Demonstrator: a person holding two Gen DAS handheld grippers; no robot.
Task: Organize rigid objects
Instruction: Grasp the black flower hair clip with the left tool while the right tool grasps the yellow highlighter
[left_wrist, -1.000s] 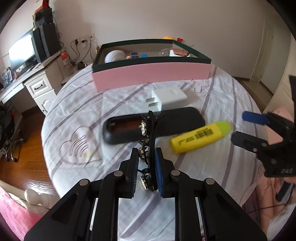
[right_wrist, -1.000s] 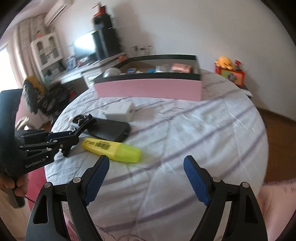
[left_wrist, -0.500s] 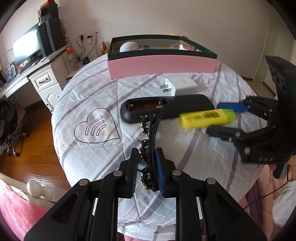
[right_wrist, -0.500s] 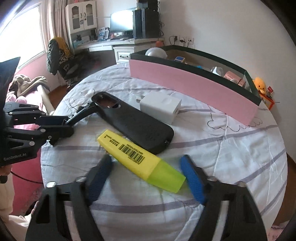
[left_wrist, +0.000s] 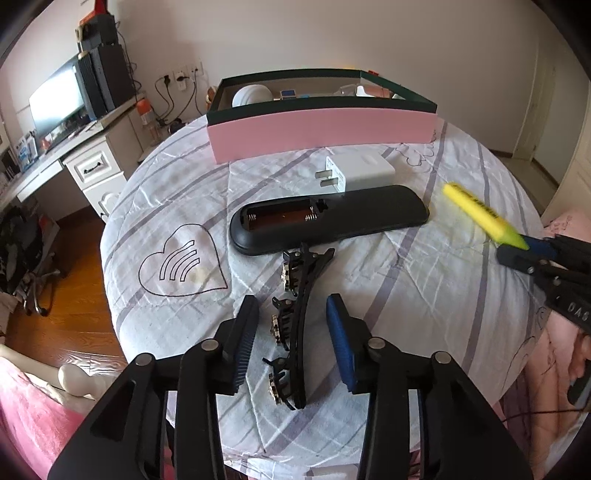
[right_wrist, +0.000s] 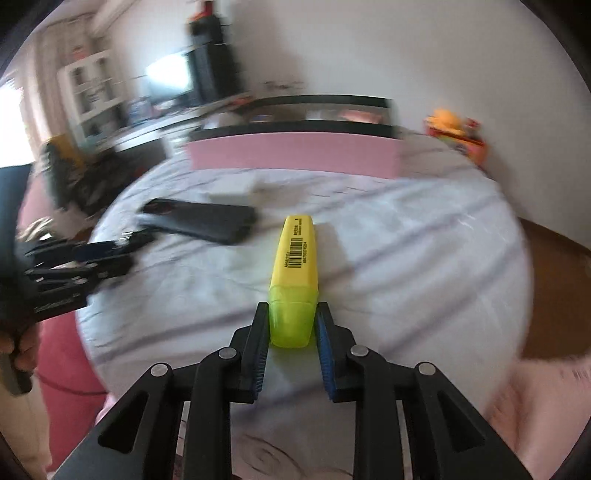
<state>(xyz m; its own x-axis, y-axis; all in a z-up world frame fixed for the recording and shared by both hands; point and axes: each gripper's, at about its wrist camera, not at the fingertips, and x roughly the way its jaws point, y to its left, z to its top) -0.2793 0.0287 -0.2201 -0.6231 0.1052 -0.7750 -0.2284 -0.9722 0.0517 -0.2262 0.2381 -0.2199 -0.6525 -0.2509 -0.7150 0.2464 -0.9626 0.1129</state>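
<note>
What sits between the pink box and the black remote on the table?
The white charger lies between the pink box and the remote, prongs pointing left. The left wrist view shows it clearly.

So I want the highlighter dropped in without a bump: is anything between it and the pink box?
Nothing visible: bare sheet lies between the highlighter and the pink box; the remote and charger sit left.

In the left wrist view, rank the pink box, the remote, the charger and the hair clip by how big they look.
1. pink box
2. remote
3. hair clip, though it lies nearest the camera, so its rank against the remote is unsure
4. charger
</note>
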